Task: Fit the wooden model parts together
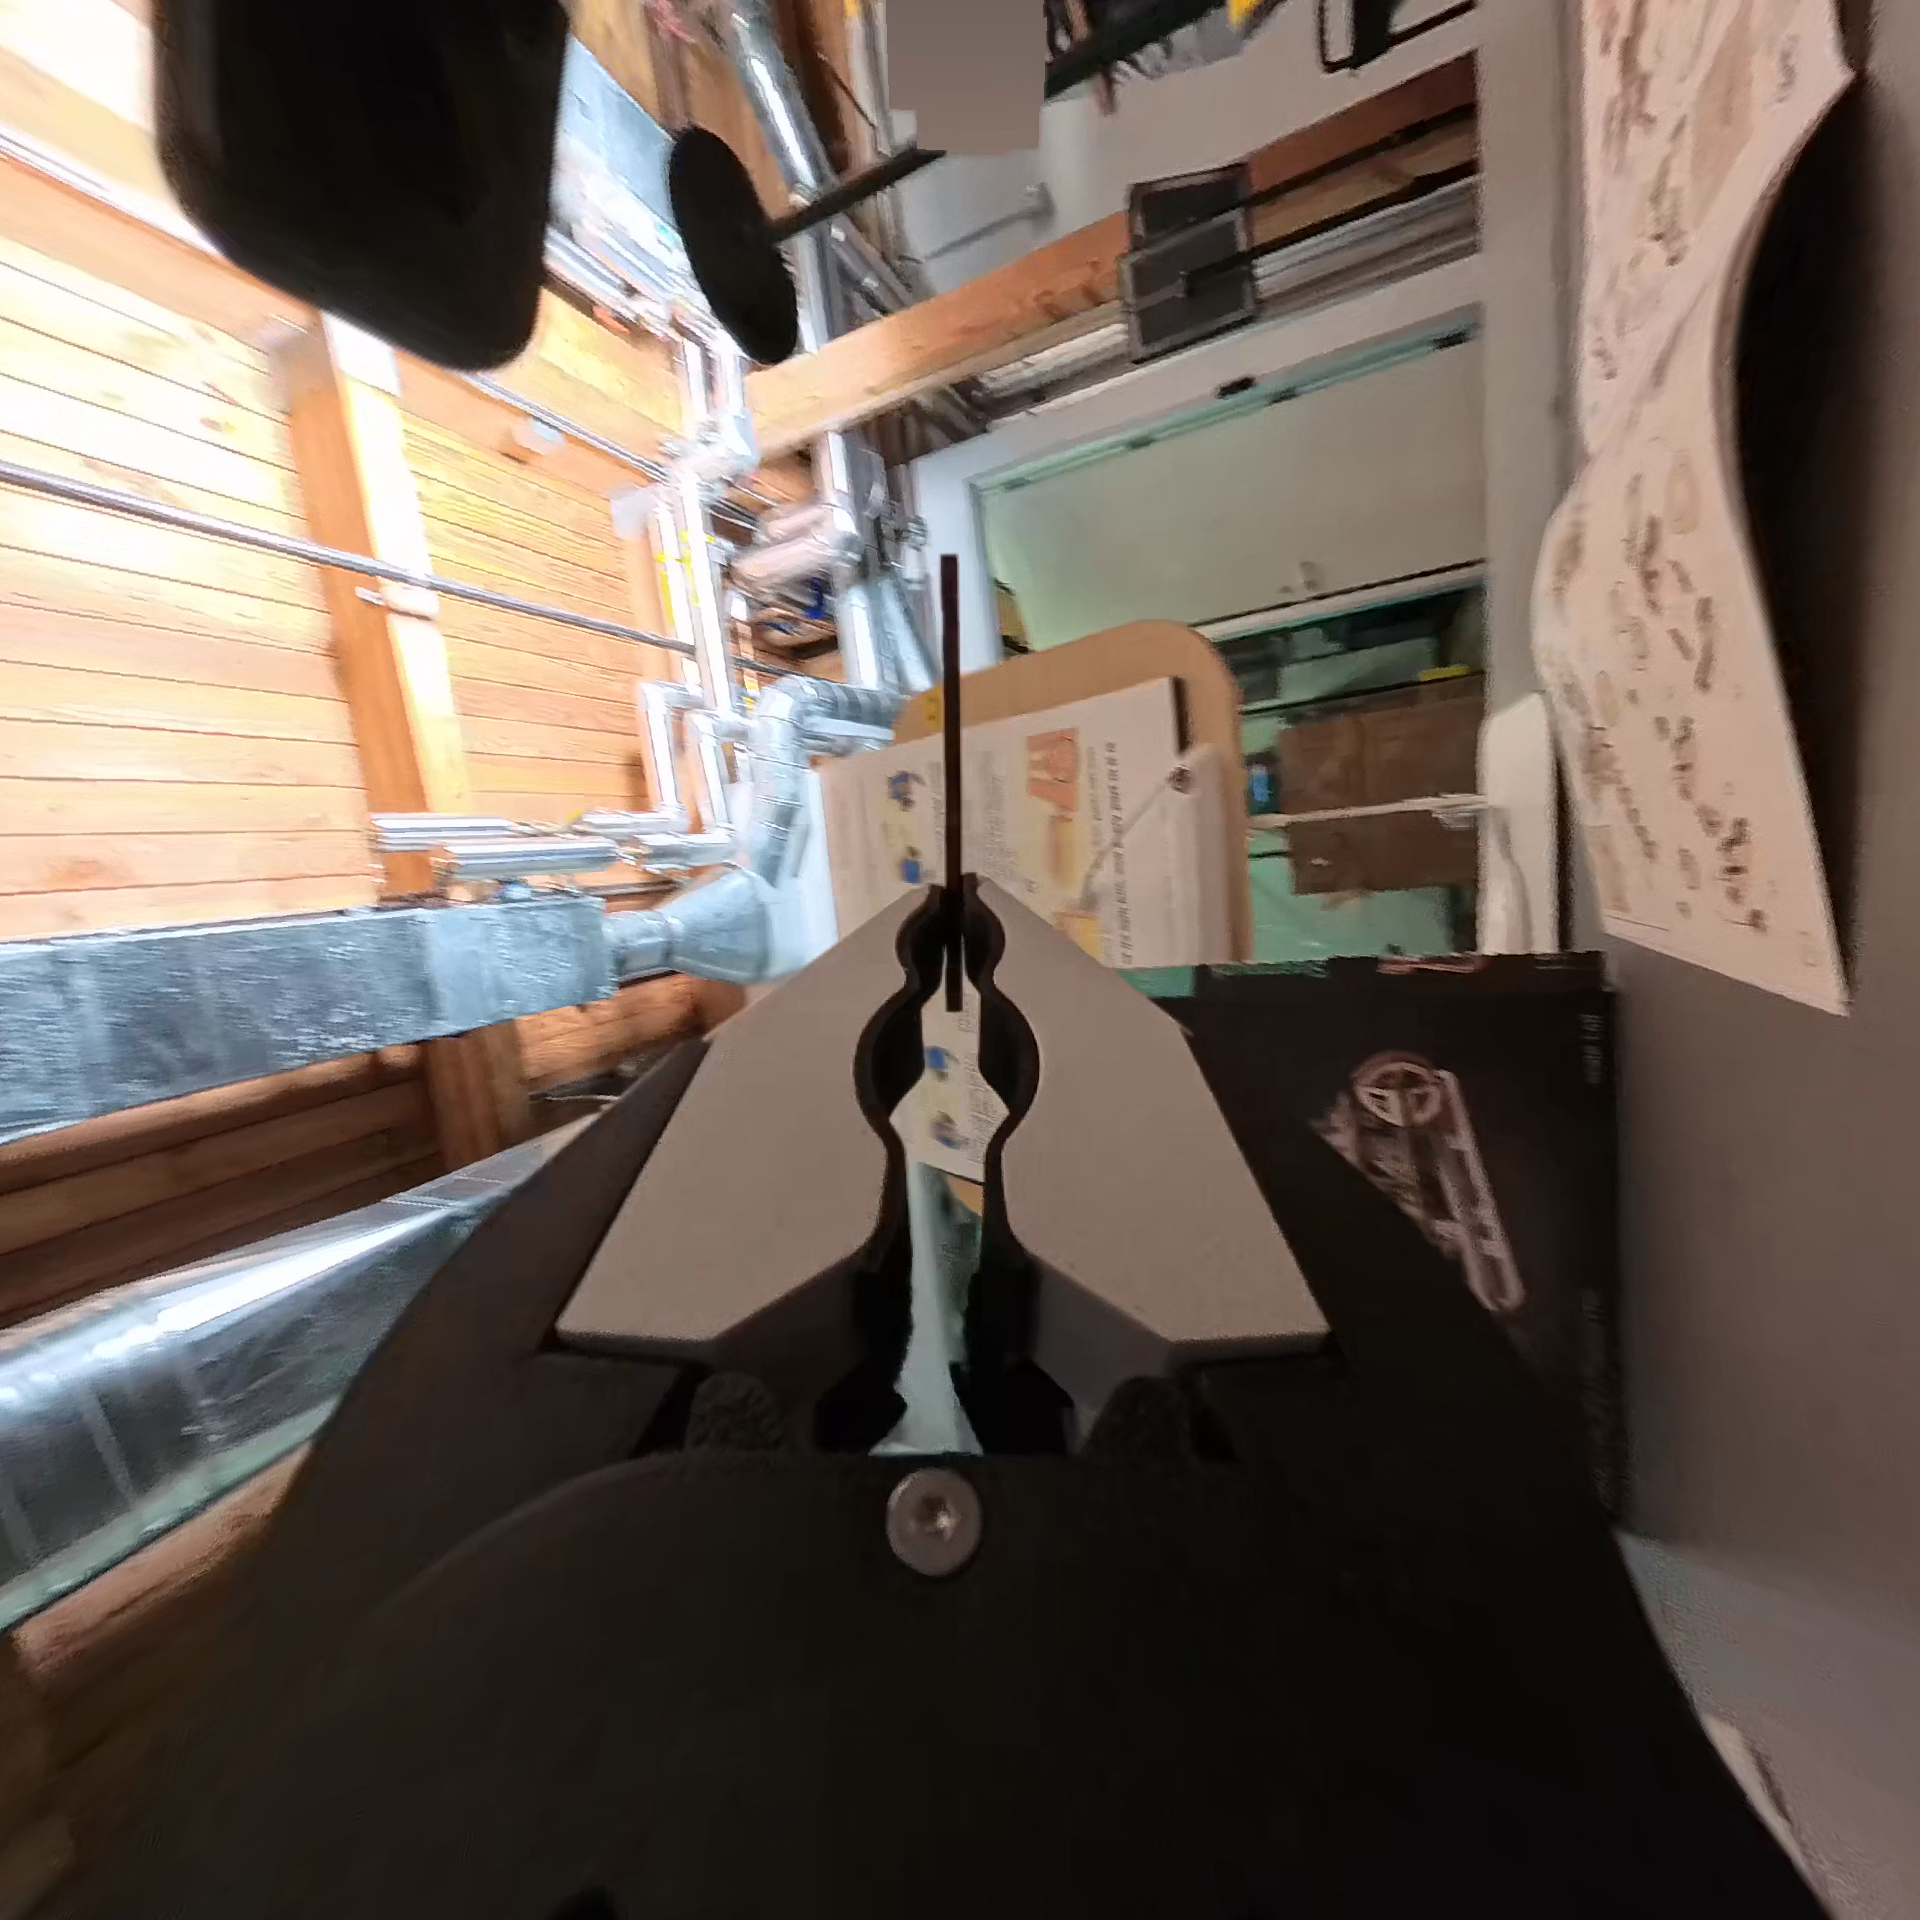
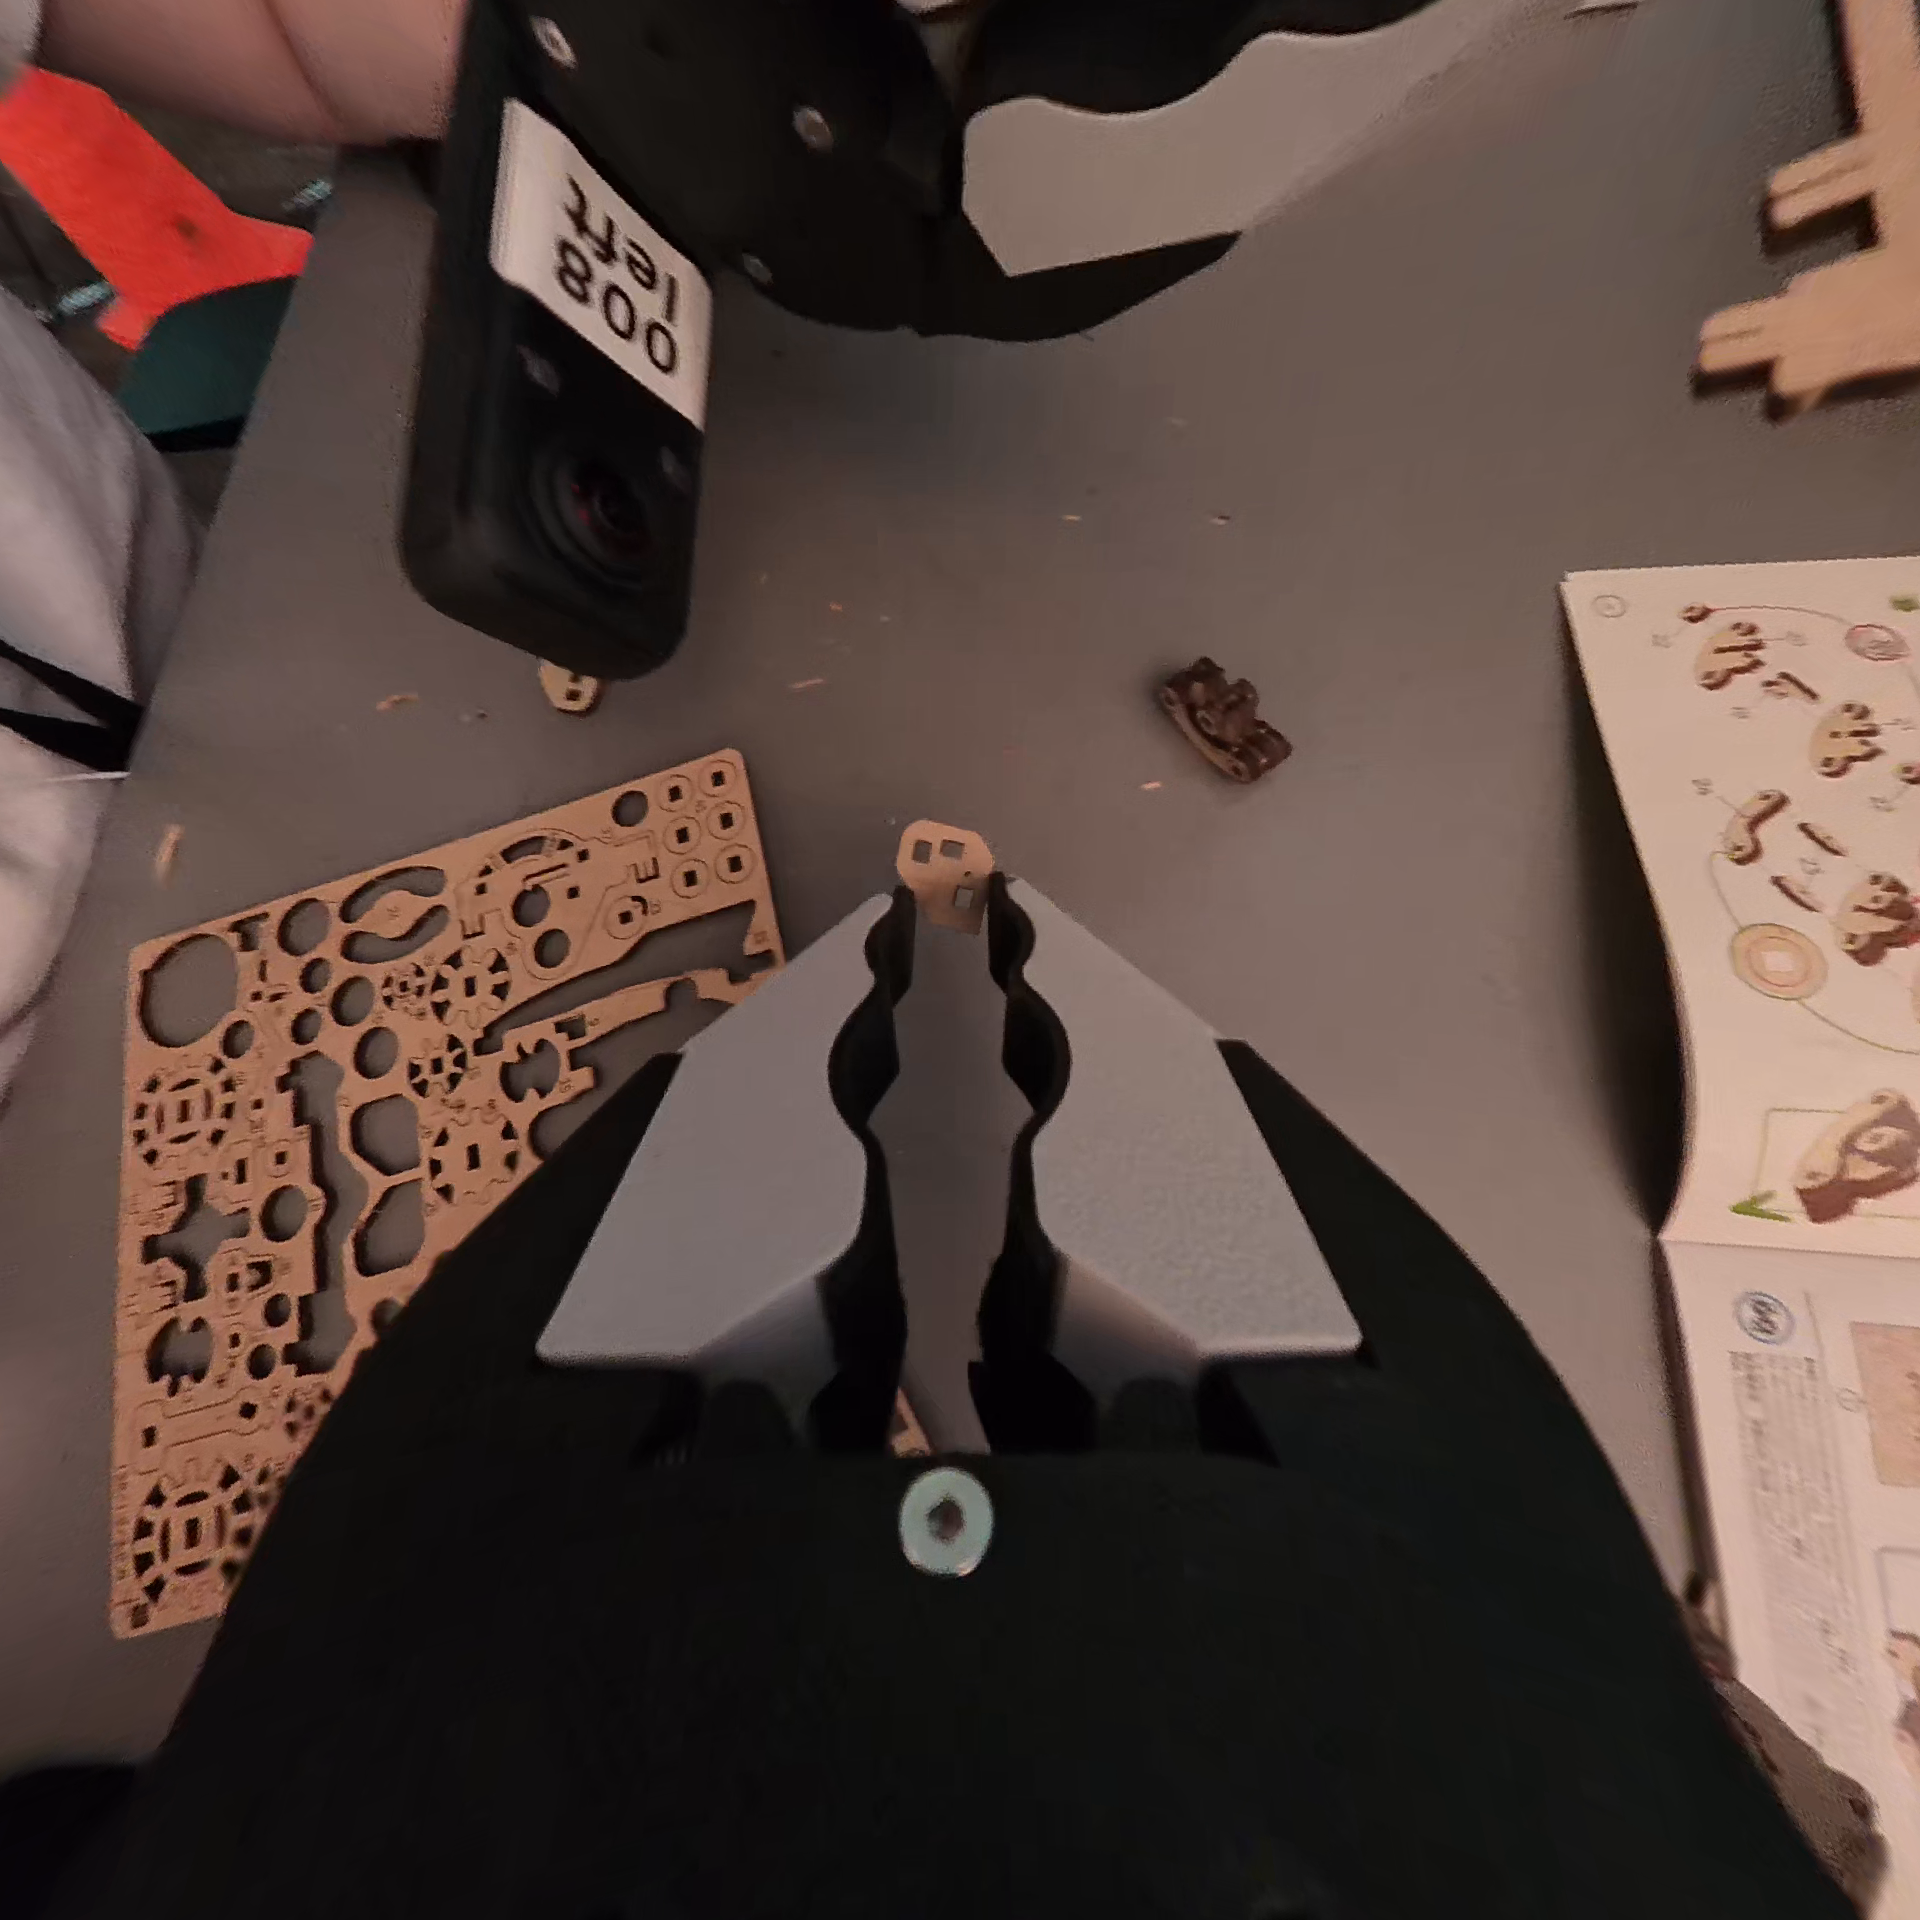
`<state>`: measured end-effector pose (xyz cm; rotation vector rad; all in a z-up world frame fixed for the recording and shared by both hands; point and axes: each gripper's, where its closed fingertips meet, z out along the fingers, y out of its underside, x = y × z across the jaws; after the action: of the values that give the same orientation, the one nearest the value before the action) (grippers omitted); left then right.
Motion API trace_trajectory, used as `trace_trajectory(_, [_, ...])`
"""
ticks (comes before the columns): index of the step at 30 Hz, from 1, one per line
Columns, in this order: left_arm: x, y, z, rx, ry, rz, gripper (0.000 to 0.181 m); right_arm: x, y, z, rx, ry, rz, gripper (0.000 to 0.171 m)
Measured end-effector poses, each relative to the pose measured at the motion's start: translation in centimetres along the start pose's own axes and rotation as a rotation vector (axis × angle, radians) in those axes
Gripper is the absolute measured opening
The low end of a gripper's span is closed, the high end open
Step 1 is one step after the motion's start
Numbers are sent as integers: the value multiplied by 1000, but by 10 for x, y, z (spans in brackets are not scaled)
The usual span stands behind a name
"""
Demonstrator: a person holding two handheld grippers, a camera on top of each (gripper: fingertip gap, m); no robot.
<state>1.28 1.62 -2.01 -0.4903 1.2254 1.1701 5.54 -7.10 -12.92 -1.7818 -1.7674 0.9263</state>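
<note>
My left gripper (image 1: 951,909) is shut on a thin flat wooden part (image 1: 950,748) seen edge-on as a dark strip, held up in the air and pointing at the ceiling and wall. My right gripper (image 2: 945,899) is shut on a small pale wooden piece (image 2: 945,868) with square holes, held above the grey table (image 2: 1039,540). The left gripper's body and camera (image 2: 566,416) hang above the table in the right wrist view. A small dark assembled wooden part (image 2: 1224,719) lies on the table ahead to the right.
A punched-out plywood sheet (image 2: 343,1122) lies at the left. An open instruction booklet (image 2: 1787,935) lies at the right and also shows in the left wrist view (image 1: 1683,520). A dark box (image 1: 1434,1164) stands nearby. Pale wooden frame pieces (image 2: 1829,260) lie far right. A person's sleeve (image 2: 62,582) is at the left edge.
</note>
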Motion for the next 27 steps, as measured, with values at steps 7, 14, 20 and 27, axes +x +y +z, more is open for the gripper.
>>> trace_trajectory(7, [-31,-11,-11,62,-212,62,0,-27,-24,-19,126,-188,86,13])
trace_trajectory(14, [-43,-28,-22,139,-275,67,0,-41,-41,-47,180,-226,90,13])
trace_trajectory(20, [-46,-45,-30,200,-284,64,0,-41,-35,-50,150,-239,120,13])
trace_trajectory(27, [-43,-45,-29,204,-266,50,0,-39,-32,-57,157,-255,140,13])
